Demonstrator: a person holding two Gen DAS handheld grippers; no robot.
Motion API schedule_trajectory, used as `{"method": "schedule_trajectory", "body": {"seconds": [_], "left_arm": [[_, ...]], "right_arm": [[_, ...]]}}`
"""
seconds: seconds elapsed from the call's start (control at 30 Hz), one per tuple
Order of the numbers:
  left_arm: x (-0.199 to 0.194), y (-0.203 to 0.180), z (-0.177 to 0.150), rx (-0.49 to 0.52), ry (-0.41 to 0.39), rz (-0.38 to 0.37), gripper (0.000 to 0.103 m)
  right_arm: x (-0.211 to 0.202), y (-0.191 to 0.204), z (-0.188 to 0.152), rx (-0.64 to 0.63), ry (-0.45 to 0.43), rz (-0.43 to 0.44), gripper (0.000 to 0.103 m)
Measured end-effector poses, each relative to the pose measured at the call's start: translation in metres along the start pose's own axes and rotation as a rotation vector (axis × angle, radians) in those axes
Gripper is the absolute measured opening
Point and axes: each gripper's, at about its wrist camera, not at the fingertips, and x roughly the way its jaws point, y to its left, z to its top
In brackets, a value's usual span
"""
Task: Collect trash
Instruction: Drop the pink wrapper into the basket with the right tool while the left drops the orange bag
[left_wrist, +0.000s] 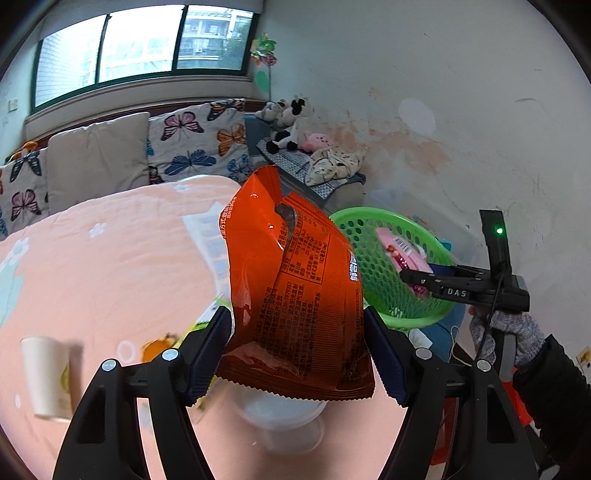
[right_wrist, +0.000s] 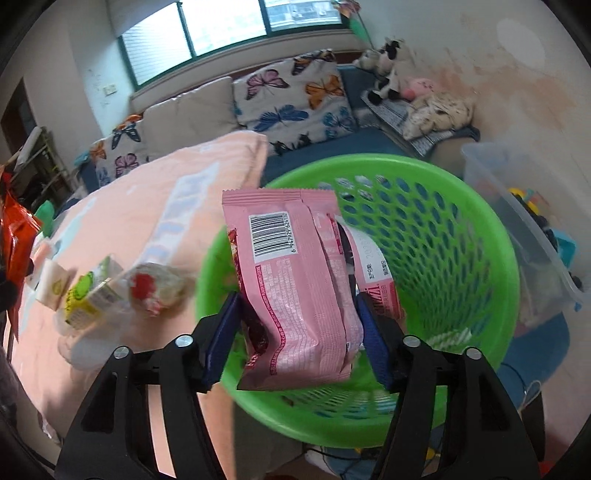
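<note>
An orange snack bag (left_wrist: 291, 280), torn open at the top, stands upright between the pads of my left gripper (left_wrist: 297, 314), which is shut on its lower sides above the peach blanket. The same bag shows at the left edge of the right wrist view (right_wrist: 16, 236). My right gripper (right_wrist: 298, 301) is shut on a pink snack bag (right_wrist: 291, 280) with a barcode, held upright over the green perforated basket (right_wrist: 480, 206). From the left wrist view, the right gripper (left_wrist: 406, 275) reaches over the basket (left_wrist: 373, 214), held by a gloved hand (left_wrist: 517, 332).
On the peach blanket (left_wrist: 110, 258) lie a paper cup (left_wrist: 46, 376), a white bowl (left_wrist: 280, 410), a small juice carton (right_wrist: 88, 295) and a crumpled wrapper (right_wrist: 155, 288). A clear plastic bin (right_wrist: 517, 206) stands right of the basket. Butterfly cushions and soft toys line the back.
</note>
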Motion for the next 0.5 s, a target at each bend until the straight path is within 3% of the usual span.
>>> {"method": "schedule_trajectory", "body": {"seconds": [0.07,0.5], "left_arm": [[0.006,-0.005,0.005,0.005,0.006,-0.007,0.07],[0.067,-0.057,0.035,0.055,0.07,-0.058,0.07]], "right_arm": [[0.0,-0.006,-0.003,0.016,0.001,-0.012,0.073],[-0.031,-0.027,-0.016,0.05,-0.052,-0.011,0.078]]}}
